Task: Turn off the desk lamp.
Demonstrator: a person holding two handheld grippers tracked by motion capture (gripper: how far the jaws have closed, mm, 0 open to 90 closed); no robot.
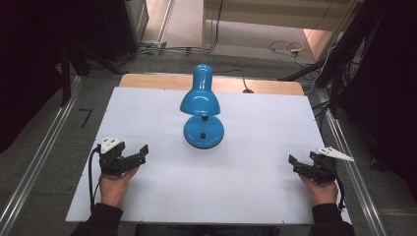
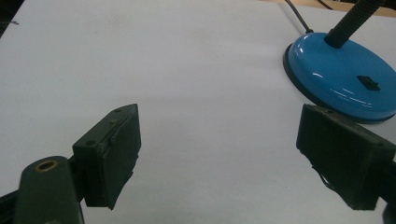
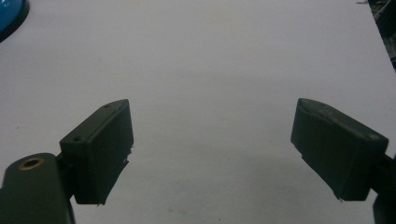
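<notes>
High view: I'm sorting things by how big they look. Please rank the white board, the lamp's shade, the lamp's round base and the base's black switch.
Largest to smallest:
1. white board
2. lamp's shade and round base: they look alike, so no ranking
3. black switch

A lamp [image 1: 202,110] stands on the desk [image 1: 255,162], toward its far middle, its shade leaning over its base. The left tongs [image 1: 140,155] sit near the desk's front left, the right tongs [image 1: 295,164] near its front right, both well apart from the lamp.
</notes>
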